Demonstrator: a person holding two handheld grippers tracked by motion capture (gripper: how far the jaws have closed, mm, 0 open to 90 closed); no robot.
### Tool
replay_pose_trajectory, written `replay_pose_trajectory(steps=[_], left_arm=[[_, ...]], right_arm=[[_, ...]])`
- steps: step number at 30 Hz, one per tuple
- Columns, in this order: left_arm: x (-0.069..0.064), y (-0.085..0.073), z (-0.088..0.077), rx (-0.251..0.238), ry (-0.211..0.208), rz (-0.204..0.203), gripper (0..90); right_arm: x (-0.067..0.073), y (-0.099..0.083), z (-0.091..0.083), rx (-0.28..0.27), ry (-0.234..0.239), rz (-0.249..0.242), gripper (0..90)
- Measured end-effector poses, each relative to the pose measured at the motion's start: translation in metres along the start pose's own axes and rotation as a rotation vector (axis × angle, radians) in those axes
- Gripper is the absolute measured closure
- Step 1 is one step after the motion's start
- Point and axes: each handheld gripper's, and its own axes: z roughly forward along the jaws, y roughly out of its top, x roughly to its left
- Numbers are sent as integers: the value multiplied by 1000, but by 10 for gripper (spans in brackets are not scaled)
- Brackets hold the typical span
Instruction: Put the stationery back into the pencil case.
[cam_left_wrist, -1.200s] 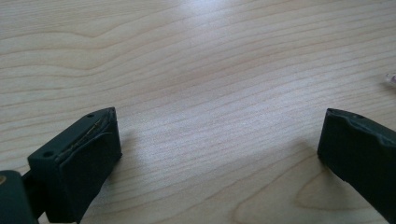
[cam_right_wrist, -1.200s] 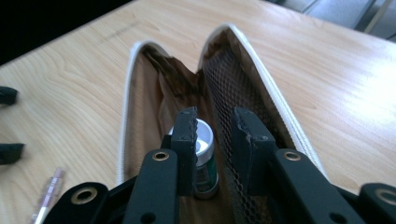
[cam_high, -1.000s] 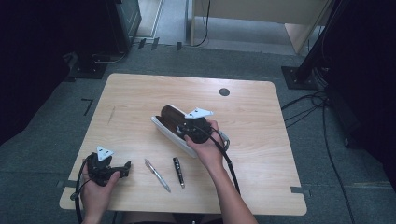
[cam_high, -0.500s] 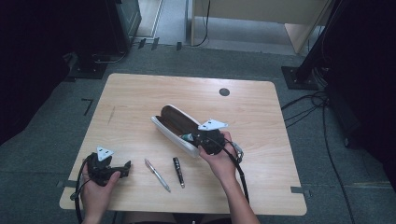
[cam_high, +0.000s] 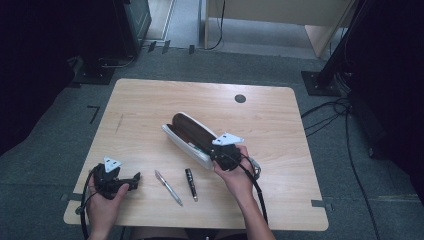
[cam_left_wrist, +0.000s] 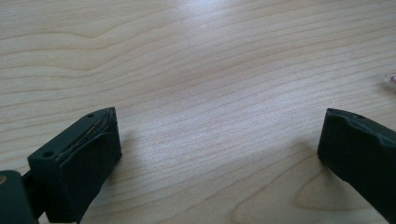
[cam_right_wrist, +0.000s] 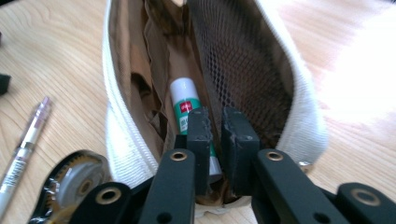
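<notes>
Right claw (cam_right_wrist: 215, 122) of mine sits at the near end of the open white fabric pencil case (cam_high: 186, 141) with the brown lining, its jaws nearly pressed together after a fresh bit of closing and re-easing; whether they pinch the mesh pocket edge, I cannot tell. Just behind the jaws, inside the case, lies a white glue stick with a green label (cam_right_wrist: 185, 103). That case rests slantwise at the middle of the pale wooden table (cam_high: 280, 125). My left claw (cam_high: 131, 181) rests near the table's near left corner, jaws spread wide over bare wood, gripping nothing. Between my two hands lie a slim silver pen (cam_high: 168, 187) and a short black pen (cam_high: 191, 184), apart from each other.
</notes>
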Motion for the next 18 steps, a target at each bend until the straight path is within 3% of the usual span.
replay_pose_trajectory(steps=[11, 18], left_arm=[[0, 0, 0, 0, 0, 1, 0], [0, 0, 0, 1, 0, 1, 0]], right_arm=[[5, -8, -35, -73, -3, 34, 692], [10, -20, -50, -88, -18, 54, 623]])
